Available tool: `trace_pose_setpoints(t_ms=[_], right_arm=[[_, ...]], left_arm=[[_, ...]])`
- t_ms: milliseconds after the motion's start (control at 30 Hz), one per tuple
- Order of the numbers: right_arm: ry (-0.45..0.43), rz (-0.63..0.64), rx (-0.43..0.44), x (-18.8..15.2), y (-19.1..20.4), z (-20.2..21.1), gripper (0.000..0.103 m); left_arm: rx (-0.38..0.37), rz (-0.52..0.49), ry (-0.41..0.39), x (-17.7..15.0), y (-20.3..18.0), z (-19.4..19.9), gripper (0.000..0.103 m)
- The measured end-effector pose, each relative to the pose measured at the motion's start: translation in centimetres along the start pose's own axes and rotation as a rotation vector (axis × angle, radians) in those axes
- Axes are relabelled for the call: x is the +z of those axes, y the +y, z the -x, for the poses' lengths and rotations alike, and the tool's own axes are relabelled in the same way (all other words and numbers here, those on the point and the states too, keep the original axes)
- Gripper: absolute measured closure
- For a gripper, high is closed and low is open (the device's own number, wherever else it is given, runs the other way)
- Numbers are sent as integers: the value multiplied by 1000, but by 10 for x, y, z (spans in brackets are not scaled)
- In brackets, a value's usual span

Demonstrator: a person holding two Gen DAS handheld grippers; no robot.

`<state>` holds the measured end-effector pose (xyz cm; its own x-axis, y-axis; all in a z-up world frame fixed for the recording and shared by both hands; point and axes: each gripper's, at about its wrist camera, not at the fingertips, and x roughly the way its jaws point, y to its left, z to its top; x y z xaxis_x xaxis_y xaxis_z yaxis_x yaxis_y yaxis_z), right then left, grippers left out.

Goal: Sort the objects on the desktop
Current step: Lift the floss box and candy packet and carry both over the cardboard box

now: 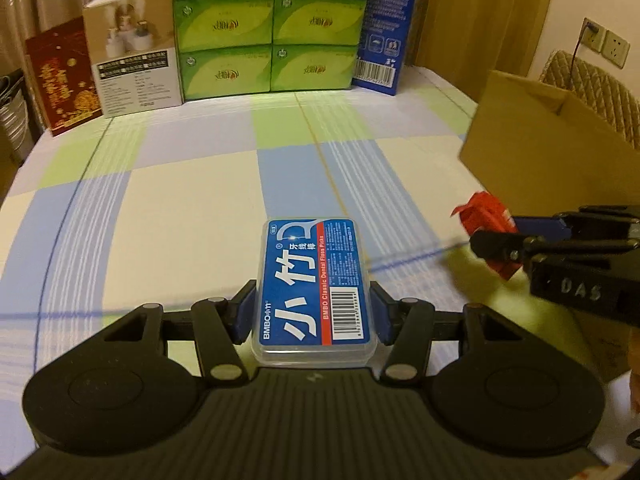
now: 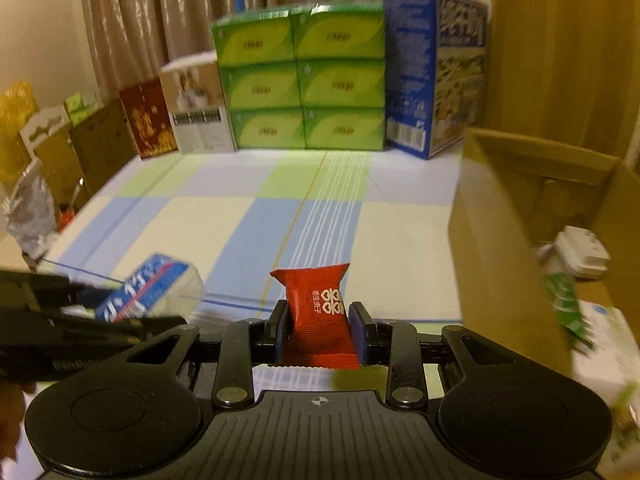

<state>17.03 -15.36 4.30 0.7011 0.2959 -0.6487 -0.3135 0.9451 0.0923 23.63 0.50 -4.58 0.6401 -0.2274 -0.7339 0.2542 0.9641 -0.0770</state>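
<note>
While a checked tablecloth (image 1: 168,184) of blue, green and cream squares covers the table, a stack of green tissue packs (image 1: 270,26) stands at its far edge, with a tall blue box (image 1: 386,24) on one side and a white carton (image 1: 134,56) and a dark red box (image 1: 60,80) on the other. An open cardboard box (image 2: 500,240) sits at the right side of the table; white and green packages (image 2: 576,276) lie inside it. The left gripper (image 1: 314,312) is clamped on a clear floss-pick case (image 1: 316,280) with a blue label, its blue pads pressing both long sides, held above the cloth. The right gripper (image 2: 320,330) pinches a small red candy packet (image 2: 320,312) between its pads, also clear of the table, just beside the cardboard box.
</note>
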Motion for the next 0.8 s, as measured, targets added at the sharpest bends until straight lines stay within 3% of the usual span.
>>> trace_pose_setpoints(t_ms=[467, 800], right_arm=[[-86, -12, 7, -22, -5, 144, 74], [-132, -51, -101, -39, -65, 213, 74]], left_arm=[[-30, 15, -44, -33, -76, 108, 52], [-74, 10, -103, -38, -145, 165, 52]])
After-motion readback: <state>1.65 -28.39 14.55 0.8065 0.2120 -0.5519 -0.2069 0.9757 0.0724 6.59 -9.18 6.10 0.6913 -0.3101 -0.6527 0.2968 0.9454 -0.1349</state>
